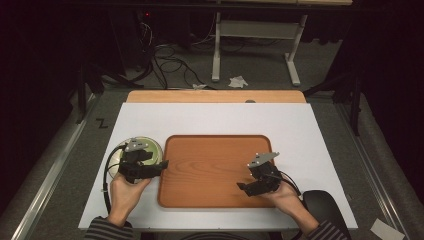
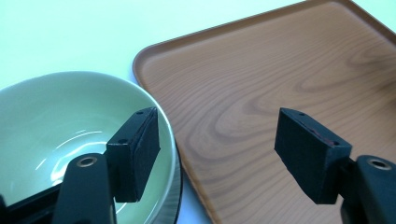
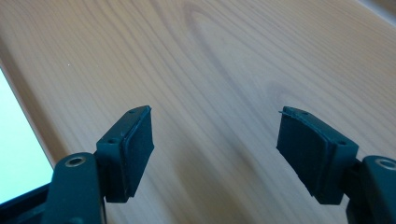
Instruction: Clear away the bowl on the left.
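A pale green bowl (image 1: 150, 146) sits on the white table surface just left of a brown wood-grain tray (image 1: 210, 165). My left gripper (image 1: 159, 167) hovers at the bowl's right rim by the tray's left edge, jaws open and nothing between them. In the left gripper view the bowl (image 2: 56, 121) lies under the left jaw and the tray (image 2: 261, 88) under the right jaw. My right gripper (image 1: 244, 187) is over the tray's near right part, open and holding nothing. The right gripper view looks down on bare tray wood (image 3: 210, 70) between the open jaws.
The white board (image 1: 220, 117) covers a wooden table. A dark round object (image 1: 322, 202) lies at the table's near right edge by the right forearm. Beyond the table are a white desk frame (image 1: 255, 45), floor cables (image 1: 170, 65) and crumpled paper (image 1: 238, 81).
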Available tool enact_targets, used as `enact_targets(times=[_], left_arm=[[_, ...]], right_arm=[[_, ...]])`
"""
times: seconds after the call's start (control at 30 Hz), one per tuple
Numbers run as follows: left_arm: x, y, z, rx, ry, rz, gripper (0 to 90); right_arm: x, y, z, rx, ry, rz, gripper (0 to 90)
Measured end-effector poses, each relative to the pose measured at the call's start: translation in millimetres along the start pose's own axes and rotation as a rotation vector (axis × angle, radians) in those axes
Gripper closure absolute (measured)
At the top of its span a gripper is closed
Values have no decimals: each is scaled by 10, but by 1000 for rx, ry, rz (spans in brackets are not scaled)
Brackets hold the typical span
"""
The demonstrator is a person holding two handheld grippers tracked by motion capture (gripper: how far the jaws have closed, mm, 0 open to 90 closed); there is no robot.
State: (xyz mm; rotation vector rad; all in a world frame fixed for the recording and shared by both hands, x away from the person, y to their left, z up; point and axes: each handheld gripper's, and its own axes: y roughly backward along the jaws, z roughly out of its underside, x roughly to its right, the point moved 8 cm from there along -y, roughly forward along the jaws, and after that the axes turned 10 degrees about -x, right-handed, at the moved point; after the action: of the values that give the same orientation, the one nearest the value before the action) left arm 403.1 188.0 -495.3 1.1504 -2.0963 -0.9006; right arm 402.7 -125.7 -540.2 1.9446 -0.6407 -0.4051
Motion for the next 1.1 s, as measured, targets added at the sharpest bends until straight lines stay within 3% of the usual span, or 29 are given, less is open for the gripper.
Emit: enact_targets(times=[0.03, 0.53, 0.9, 1.1], left_arm=[[-18, 8, 2, 1, 4, -3, 312], [-166, 62, -2, 12, 50, -13, 312], [-355, 114, 28, 5, 131, -23, 285], [-479, 181, 39, 27, 159, -58, 296]], right_arm=[[4, -3, -1, 0, 15, 2, 286], [0, 0, 3, -2, 1, 2, 286], [2, 0, 2, 0, 5, 2, 286], [3, -2, -1, 1, 11, 3, 286]])
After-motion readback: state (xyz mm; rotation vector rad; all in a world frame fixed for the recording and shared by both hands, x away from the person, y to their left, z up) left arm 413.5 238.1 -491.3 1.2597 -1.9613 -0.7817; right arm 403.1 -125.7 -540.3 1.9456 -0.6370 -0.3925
